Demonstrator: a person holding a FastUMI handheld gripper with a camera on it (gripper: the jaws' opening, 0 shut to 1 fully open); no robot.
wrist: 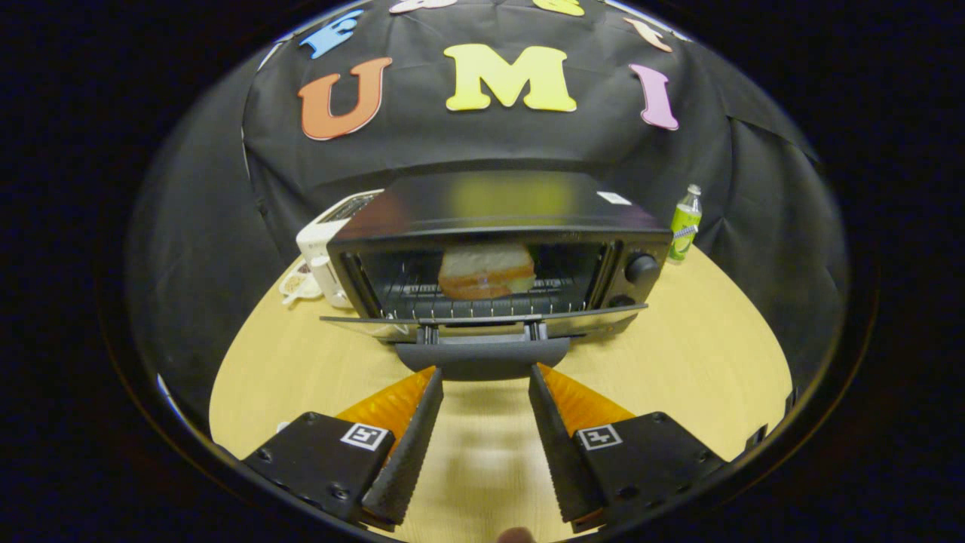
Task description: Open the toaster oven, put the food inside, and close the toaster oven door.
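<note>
The toaster oven sits on the wooden table with its door folded down flat; the sandwich rests on the rack inside it. Just short of the door's handle, the gripper gapes wide, holding nothing

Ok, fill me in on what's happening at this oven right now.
A person is working a handheld claw at a black toaster oven on a pale wooden table. The oven's glass door is dropped open and a sandwich of toasted bread already sits on the rack inside. The claw is open, holding nothing, its fingertips spread just short of the door's dark handle. Closing the door is what remains.
</note>
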